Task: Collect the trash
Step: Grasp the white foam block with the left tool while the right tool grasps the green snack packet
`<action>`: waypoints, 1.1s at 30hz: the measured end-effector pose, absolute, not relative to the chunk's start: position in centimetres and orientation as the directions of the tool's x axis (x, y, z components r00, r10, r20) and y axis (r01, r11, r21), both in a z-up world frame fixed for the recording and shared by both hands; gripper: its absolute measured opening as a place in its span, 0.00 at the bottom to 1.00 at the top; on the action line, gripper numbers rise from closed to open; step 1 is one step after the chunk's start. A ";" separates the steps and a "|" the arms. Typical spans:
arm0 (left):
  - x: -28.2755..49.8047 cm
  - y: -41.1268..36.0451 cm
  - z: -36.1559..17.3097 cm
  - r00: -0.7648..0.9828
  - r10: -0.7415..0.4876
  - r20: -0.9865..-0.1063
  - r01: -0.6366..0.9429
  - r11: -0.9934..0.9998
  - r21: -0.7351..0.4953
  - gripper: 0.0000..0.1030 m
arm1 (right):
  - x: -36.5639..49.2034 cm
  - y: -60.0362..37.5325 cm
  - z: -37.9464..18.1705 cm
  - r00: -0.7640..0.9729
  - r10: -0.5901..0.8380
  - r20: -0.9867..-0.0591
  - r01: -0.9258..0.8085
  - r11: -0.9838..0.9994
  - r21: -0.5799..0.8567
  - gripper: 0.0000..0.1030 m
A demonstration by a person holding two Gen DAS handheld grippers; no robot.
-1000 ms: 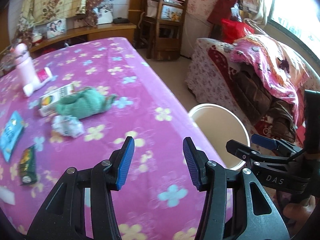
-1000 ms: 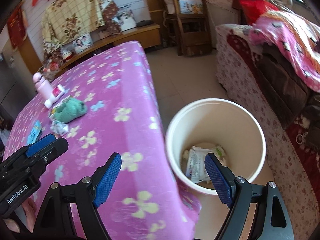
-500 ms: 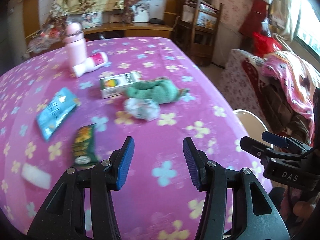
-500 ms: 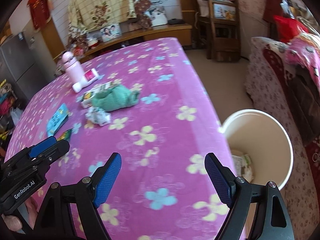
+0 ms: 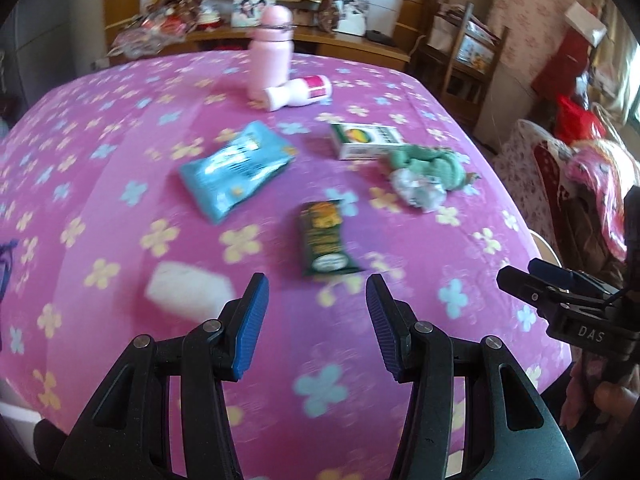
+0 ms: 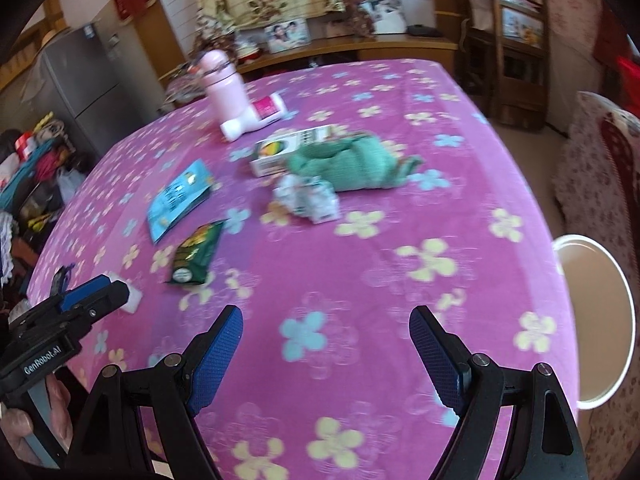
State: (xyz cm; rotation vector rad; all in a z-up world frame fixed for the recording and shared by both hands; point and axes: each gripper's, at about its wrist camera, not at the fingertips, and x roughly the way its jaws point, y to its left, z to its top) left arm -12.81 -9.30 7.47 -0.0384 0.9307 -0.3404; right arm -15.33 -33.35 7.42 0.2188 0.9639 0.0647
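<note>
Grippers both hang over the near edge of the surface [image 5: 120,128], having swung away from the bucket toward the scattered trash. The left gripper [image 5: 316,320] is spread wide and holds nothing; so is the right gripper [image 6: 326,354]. Just ahead of the left gripper lies a dark green wrapper [image 5: 325,238], with a white pad [image 5: 188,290] to its left. Farther out sit a blue packet [image 5: 236,170], crumpled paper [image 5: 418,190] touching a green cloth [image 5: 434,162], and a small box [image 5: 366,141]. Beyond stands a pink bottle [image 5: 271,50]. The white bucket [image 6: 618,280], centred a second ago, now sits at the right edge of the right view.
</note>
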 end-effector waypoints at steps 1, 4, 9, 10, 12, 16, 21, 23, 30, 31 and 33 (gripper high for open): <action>-12.8 -8.5 7.4 0.546 -0.302 -0.781 0.263 0.947 -0.182 0.48 | -15.1 -32.9 7.3 0.567 0.162 -0.808 0.031 0.975 0.218 0.81; -12.9 -6.2 7.2 0.547 -0.289 -0.786 0.238 0.953 -0.186 0.48 | -14.4 -31.3 6.8 0.551 0.204 -0.809 -0.009 0.971 0.239 0.81; -12.7 -3.6 6.7 0.551 -0.293 -0.781 0.214 0.955 -0.207 0.58 | -13.0 -29.0 5.9 0.522 0.227 -0.822 -0.049 0.970 0.237 0.81; -12.7 -3.3 6.6 0.552 -0.292 -0.781 0.214 0.955 -0.206 0.59 | -12.7 -28.5 5.8 0.517 0.231 -0.824 -0.055 0.970 0.238 0.81; -12.3 -3.0 6.2 0.546 -0.293 -0.785 0.217 0.954 -0.205 0.61 | -12.3 -27.8 5.5 0.510 0.236 -0.827 -0.066 0.969 0.236 0.81; -11.4 -3.0 5.5 0.543 -0.293 -0.787 0.214 0.954 -0.208 0.61 | -11.5 -26.8 5.3 0.501 0.243 -0.831 -0.083 0.969 0.233 0.81; -10.2 -3.7 4.6 0.550 -0.266 -0.792 0.233 0.959 -0.160 0.61 | -10.6 -25.9 5.4 0.504 0.246 -0.828 -0.095 0.968 0.230 0.81; -10.1 -4.0 4.4 0.574 -0.238 -0.784 0.243 0.963 -0.115 0.61 | -10.0 -25.5 5.3 0.502 0.246 -0.829 -0.098 0.969 0.228 0.81; -10.2 -3.7 4.4 0.591 -0.239 -0.771 0.291 0.954 -0.072 0.35 | -7.0 -23.5 4.7 0.487 0.250 -0.837 -0.089 0.967 0.237 0.81; -10.1 -3.4 4.5 0.588 -0.253 -0.768 0.294 0.952 -0.088 0.34 | -6.6 -23.2 4.6 0.490 0.249 -0.835 -0.089 0.968 0.237 0.81; -9.8 -2.9 4.6 0.580 -0.272 -0.768 0.288 0.950 -0.119 0.29 | -5.7 -22.5 4.3 0.484 0.245 -0.840 -0.088 0.969 0.232 0.75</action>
